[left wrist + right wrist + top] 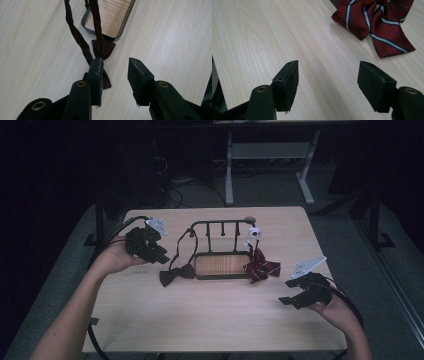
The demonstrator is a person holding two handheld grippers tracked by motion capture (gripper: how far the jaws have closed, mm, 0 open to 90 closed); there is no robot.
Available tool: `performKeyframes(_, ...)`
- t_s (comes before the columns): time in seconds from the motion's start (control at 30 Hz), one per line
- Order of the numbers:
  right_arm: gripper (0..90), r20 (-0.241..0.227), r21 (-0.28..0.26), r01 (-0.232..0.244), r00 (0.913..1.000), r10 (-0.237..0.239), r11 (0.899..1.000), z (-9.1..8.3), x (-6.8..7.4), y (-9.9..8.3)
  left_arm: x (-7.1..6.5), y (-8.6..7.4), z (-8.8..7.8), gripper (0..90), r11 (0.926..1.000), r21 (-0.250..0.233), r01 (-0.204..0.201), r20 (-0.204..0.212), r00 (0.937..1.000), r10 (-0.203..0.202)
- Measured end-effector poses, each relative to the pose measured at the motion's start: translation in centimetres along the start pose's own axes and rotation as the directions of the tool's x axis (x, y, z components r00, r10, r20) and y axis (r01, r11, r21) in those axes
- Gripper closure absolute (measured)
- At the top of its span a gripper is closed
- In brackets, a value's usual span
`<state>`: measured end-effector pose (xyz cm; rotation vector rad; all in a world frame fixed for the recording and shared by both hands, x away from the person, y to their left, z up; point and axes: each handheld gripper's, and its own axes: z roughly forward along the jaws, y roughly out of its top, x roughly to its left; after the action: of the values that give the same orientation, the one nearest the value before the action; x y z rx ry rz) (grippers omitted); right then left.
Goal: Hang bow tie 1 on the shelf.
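A dark maroon bow tie [176,274] lies on the table at the left foot of a black metal rack [220,224]; its strap [75,30] runs up to the rack's left end. My left gripper [157,256] hovers just left of it, open. In the left gripper view the bow tie [105,47] lies beyond the left gripper [115,72], partly behind one jaw, with nothing between the pads. A red striped bow tie [261,269] rests by the rack's right foot. My right gripper [290,292] stands open near the table's right front, the striped tie [374,20] ahead of the right gripper [328,75].
The rack has a wooden base [222,265] and several upright pegs, with a small white piece [253,234] at its right end. Cables trail from both grippers off the table's sides. A white desk frame [270,150] stands on the floor beyond the table.
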<state>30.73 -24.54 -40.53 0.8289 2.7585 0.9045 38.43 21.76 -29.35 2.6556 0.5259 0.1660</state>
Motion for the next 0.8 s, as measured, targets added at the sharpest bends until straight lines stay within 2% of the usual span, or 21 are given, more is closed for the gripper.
performKeyframes(0.17, 32.8, 0.0, 0.007, 0.003, 1.0, -0.003, 1.0, 0.1, -0.1, 0.0, -0.2, -0.7, 0.1, 63.5, 0.9999, -0.011, 0.011, 0.002, 0.9999, -0.011)
performKeyframes(0.57, 32.7, 0.0, 0.009, -0.007, 1.0, 0.007, 1.0, 0.2, -0.1, -0.2, -0.6, -2.2, 1.7, 57.3, 0.9995, 0.012, 0.028, 0.018, 0.9994, -0.028)
performKeyframes(0.8, 32.7, 0.001, 0.013, -0.007, 1.0, 0.007, 1.0, 0.2, -0.1, -0.2, -0.9, -2.7, 1.9, 54.9, 0.9991, -0.005, 0.043, 0.026, 0.9988, -0.042)
